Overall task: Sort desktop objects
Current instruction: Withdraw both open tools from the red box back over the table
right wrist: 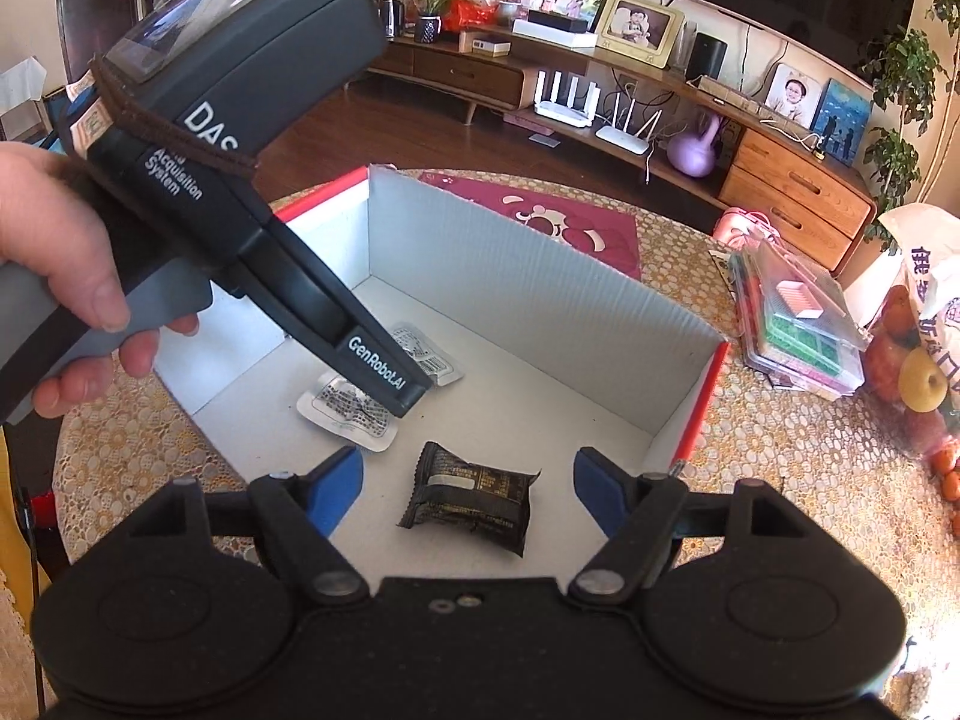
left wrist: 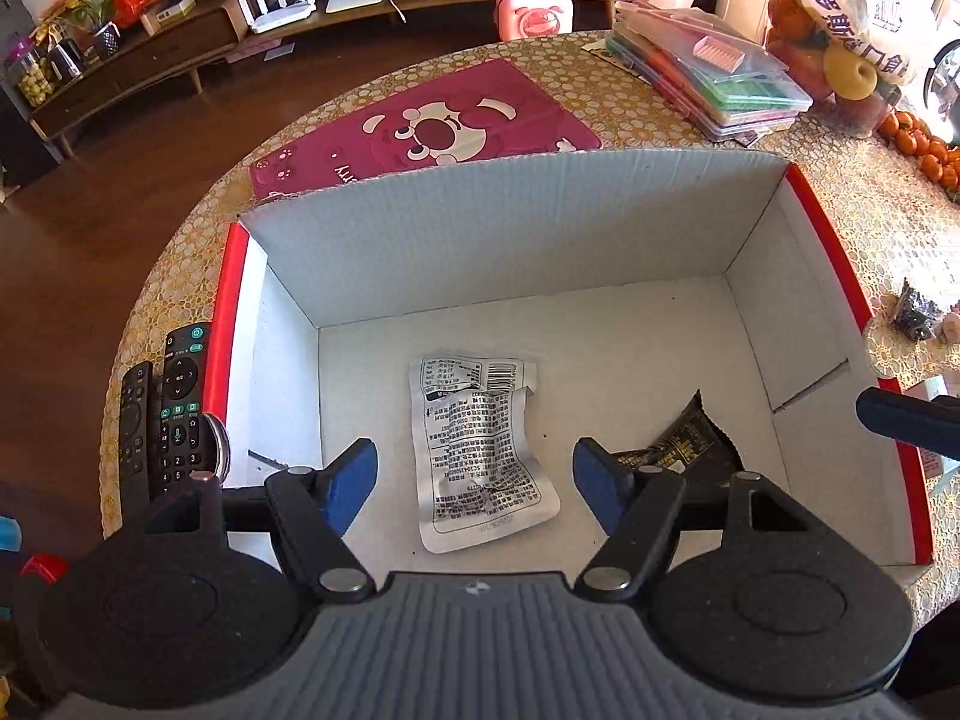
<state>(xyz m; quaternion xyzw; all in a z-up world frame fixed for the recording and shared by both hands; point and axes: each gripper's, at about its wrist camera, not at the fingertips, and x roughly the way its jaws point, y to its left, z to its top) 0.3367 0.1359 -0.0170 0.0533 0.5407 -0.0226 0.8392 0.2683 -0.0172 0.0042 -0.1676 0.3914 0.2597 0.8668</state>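
I'm working over a round table (left wrist: 870, 228) with a gold lace cover, in a living room with a long wooden TV cabinet (right wrist: 600, 78) behind it. An open white box (left wrist: 480, 228) with red outer walls fills most of the table; its high walls ring my left gripper (left wrist: 474, 486), but the floor inside is mostly bare. Two remotes (left wrist: 162, 414) lie just outside its left wall. Both grippers have jaws spread wide, holding nothing. The white packet (left wrist: 480, 450) lies flat between my left jaws; the dark snack packet (right wrist: 474, 498) lies between the jaws of my right gripper (right wrist: 468, 492).
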